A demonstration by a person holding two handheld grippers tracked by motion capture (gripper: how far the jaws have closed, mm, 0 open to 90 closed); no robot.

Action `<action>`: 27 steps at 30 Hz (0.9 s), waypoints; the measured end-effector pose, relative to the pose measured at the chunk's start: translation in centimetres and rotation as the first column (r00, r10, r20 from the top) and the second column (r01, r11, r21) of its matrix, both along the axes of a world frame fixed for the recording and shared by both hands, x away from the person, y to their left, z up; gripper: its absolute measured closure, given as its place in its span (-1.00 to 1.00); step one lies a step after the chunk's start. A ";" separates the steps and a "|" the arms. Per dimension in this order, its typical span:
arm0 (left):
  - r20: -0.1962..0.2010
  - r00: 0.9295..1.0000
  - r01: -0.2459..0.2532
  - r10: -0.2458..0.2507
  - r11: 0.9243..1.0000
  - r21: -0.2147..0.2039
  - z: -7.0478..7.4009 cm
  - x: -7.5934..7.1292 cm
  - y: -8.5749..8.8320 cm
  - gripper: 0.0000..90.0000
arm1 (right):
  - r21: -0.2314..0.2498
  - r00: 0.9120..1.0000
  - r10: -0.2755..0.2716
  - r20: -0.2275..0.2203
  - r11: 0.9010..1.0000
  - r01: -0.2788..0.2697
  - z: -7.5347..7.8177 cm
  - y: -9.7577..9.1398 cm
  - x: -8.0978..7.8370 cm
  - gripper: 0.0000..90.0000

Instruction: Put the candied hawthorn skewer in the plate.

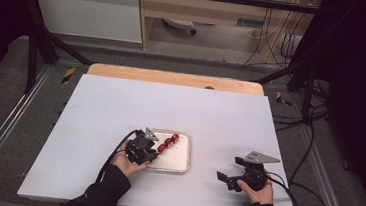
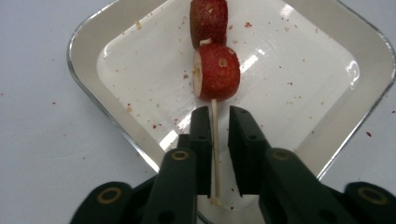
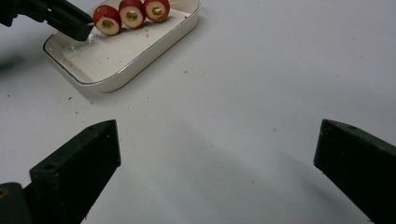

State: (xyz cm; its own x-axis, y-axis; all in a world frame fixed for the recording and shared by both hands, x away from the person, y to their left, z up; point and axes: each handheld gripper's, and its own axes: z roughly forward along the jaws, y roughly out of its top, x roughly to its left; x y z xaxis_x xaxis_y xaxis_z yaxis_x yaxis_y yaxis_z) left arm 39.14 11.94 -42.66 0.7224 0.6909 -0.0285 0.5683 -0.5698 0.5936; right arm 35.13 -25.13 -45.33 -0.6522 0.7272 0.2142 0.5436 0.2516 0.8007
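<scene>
A skewer of three red fruit slices [image 1: 167,143] [image 2: 215,70] [image 3: 132,15] lies in a shallow white tray [image 1: 180,162] [image 2: 336,93] [image 3: 140,60] near the table's front centre. My left gripper [image 1: 156,151] [image 2: 218,116] reaches over the tray's near corner. The thin wooden stick [image 2: 215,140] runs between its jaws, close to the left one, with a visible gap to the right one, so the jaws are slightly open. My right gripper [image 1: 230,168] [image 3: 217,130] rests on the table right of the tray, wide open with nothing between its jaws.
Red crumbs dot the tray and the white table cover [image 1: 170,107] around it. A wooden strip [image 1: 173,77] edges the far side. Black frame bars and cables stand beyond the table.
</scene>
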 end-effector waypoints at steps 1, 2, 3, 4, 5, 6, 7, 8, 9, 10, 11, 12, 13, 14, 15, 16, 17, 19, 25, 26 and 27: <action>0.010 1.000 0.003 -0.003 1.000 -0.007 0.2 -0.1 0.3 0.61 | -0.002 1.000 0.000 0.000 1.000 0.000 0.0 0.0 0.0 -0.98; 0.021 1.000 0.009 -0.008 1.000 -0.018 0.3 -0.2 0.6 0.51 | -0.003 1.000 0.001 -0.001 1.000 -0.001 0.0 0.0 0.0 -0.98; 0.031 0.999 0.014 -0.013 0.999 -0.030 0.5 -0.3 0.9 0.40 | -0.004 1.000 0.001 -0.002 1.000 -0.001 0.0 0.0 0.0 -0.98; 0.044 0.999 0.014 -0.012 0.999 -0.043 0.6 -0.4 1.2 0.29 | -0.005 1.000 0.001 -0.002 1.000 -0.001 0.0 0.0 0.0 -0.98; 0.055 0.998 0.017 -0.014 0.998 -0.053 0.8 -0.5 1.6 0.20 | -0.006 1.000 -0.001 -0.002 1.000 0.001 0.0 0.0 0.0 -0.98; 0.058 0.998 0.023 -0.019 0.998 -0.061 1.0 -0.6 2.0 0.11 | -0.006 1.000 -0.001 0.000 1.000 0.001 0.0 0.0 0.0 -0.98; 0.060 0.998 0.031 -0.027 0.997 -0.073 1.1 -0.7 2.5 0.02 | -0.004 1.000 -0.002 0.000 1.000 0.002 0.0 0.0 0.0 -0.98; 0.066 0.998 0.031 -0.026 0.996 -0.086 1.2 -0.8 2.9 -0.07 | -0.005 1.000 0.000 -0.001 1.000 0.000 0.0 0.0 0.0 -0.98; 0.075 0.997 0.035 -0.028 0.995 -0.096 1.4 -0.9 3.4 -0.13 | -0.006 1.000 -0.001 -0.002 1.000 0.001 0.0 0.0 -0.1 -0.98; 0.079 0.996 0.036 -0.028 0.994 -0.105 1.5 -1.0 3.8 -0.21 | -0.008 1.000 -0.001 -0.003 1.000 0.001 0.0 0.0 0.0 -0.98; 0.078 0.996 0.039 -0.030 0.993 -0.115 1.6 -1.1 4.3 -0.30 | -0.008 1.000 -0.002 -0.004 1.000 0.002 0.0 0.0 0.0 -0.98; 0.074 0.997 0.043 -0.034 0.992 -0.121 1.6 -1.2 4.8 -0.38 | -0.007 1.000 -0.001 -0.004 1.000 0.001 0.0 0.0 0.0 -0.98; 0.074 0.997 0.048 -0.038 0.991 -0.127 1.7 -1.3 5.3 -0.45 | -0.006 1.000 0.000 -0.004 1.000 0.000 0.0 0.0 0.0 -0.99; 0.074 0.996 0.049 -0.039 0.990 -0.132 1.7 -1.5 5.9 -0.49 | -0.010 1.000 0.000 -0.005 1.000 0.000 0.0 0.0 0.0 -0.99; 0.076 0.997 0.045 -0.035 0.990 -0.135 1.6 -1.6 6.5 -0.54 | -0.010 1.000 -0.001 -0.004 1.000 0.001 0.0 0.0 0.0 -0.99; 0.078 0.997 0.039 -0.029 0.990 -0.139 1.6 -1.8 7.1 -0.59 | -0.011 1.000 0.000 -0.004 1.000 0.000 0.0 0.0 0.0 -0.99; 0.078 0.997 0.033 -0.022 0.989 -0.142 1.5 -2.0 7.7 -0.63 | -0.010 1.000 -0.001 -0.005 1.000 0.001 0.0 0.0 0.0 -0.99; 0.080 0.997 0.008 0.004 0.989 -0.150 1.3 -2.4 8.9 -0.70 | -0.011 1.000 -0.001 -0.008 1.000 0.001 0.0 0.0 0.0 -0.99; 0.090 0.994 -0.046 0.063 0.983 -0.180 0.2 -3.5 12.3 -0.79 | -0.026 1.000 0.001 -0.012 1.000 -0.001 -0.1 0.0 0.0 -0.99; 0.092 0.993 -0.051 0.069 0.981 -0.186 0.0 -3.6 12.7 -0.79 | -0.023 1.000 0.000 -0.014 1.000 0.000 -0.1 0.0 0.0 -0.99; 0.095 0.992 -0.058 0.077 0.980 -0.192 -0.3 -3.9 13.1 -0.79 | -0.027 1.000 0.001 -0.014 1.000 -0.002 -0.1 0.0 0.0 -0.99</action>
State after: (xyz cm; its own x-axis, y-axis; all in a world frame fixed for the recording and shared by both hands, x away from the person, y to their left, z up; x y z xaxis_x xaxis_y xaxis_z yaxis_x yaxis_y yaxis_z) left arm 35.29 25.08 -42.92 0.6802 0.7273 -0.0914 0.5328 -0.4049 0.7431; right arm 35.12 -25.11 -45.45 -0.6503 0.7319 0.2037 0.5542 0.2736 0.7861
